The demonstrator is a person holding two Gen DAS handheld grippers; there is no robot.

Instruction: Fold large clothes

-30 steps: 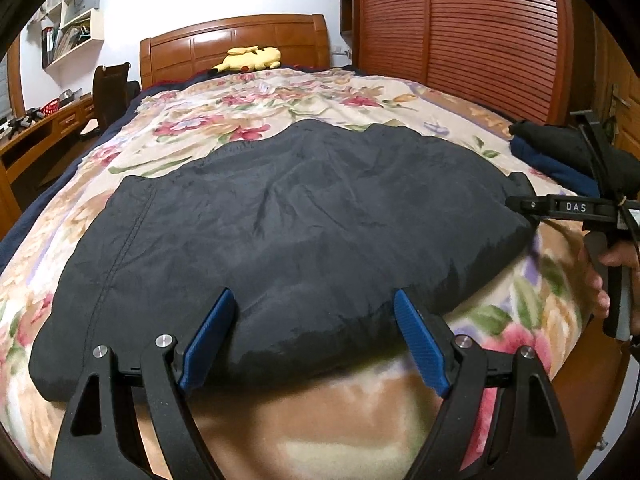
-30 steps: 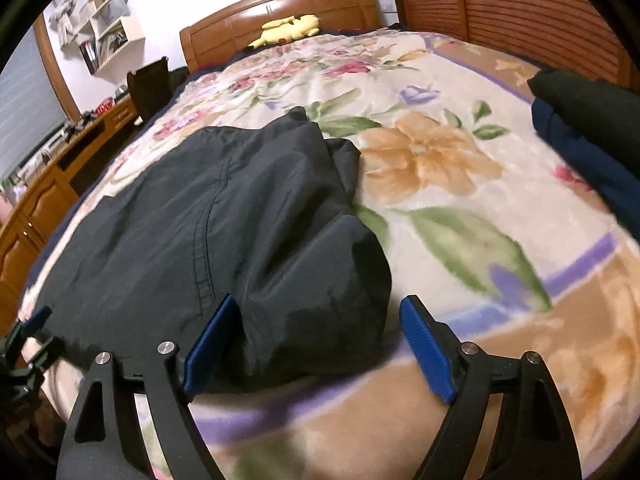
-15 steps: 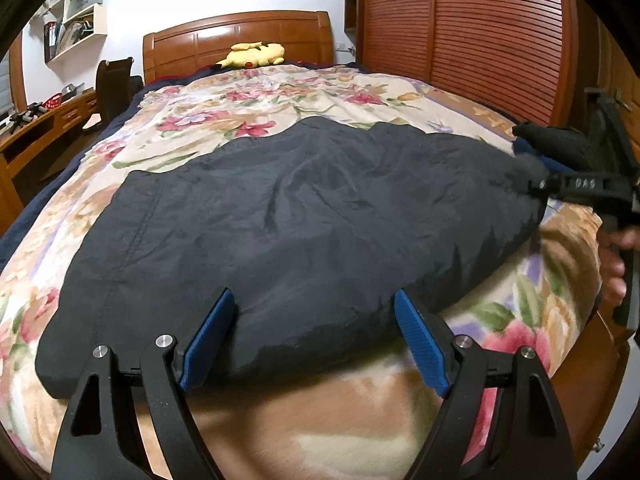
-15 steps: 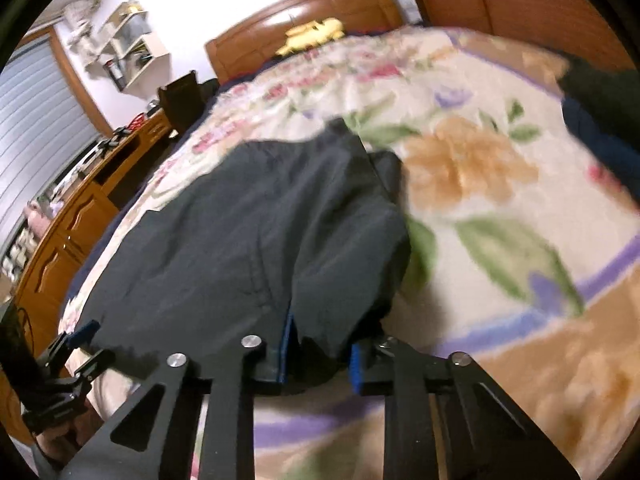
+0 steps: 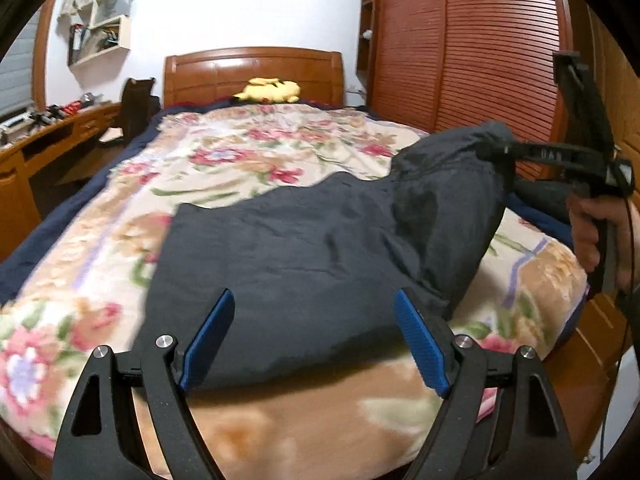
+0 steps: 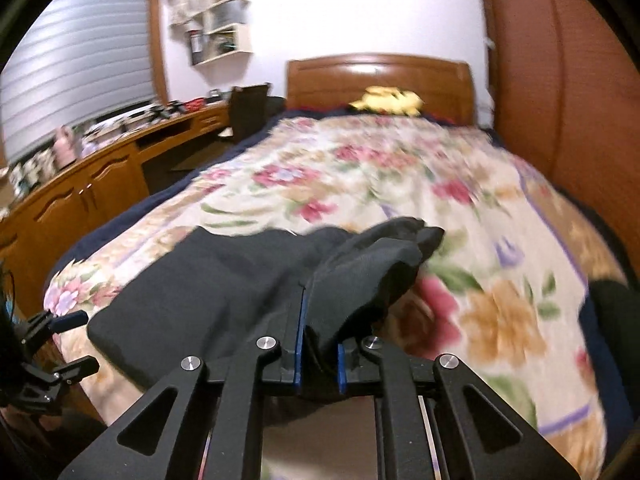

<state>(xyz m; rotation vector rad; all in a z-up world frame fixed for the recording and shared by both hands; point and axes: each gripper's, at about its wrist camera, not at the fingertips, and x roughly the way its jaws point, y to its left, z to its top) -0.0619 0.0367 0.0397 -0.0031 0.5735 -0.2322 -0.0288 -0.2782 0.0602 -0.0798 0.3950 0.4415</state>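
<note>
Right gripper pinches the dark garment aloft (seen from left), left gripper wide.

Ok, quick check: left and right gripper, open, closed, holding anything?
Left gripper: open, empty, its fingers either side of the dark garment edge.
Right gripper: closed on the garment's right end, lifted off the floral blanket.

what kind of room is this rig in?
A home bedroom, most likely: a bed with a floral blanket and wooden headboard, a louvred wardrobe beside it, and a built-in desk under a shuttered window.
</note>
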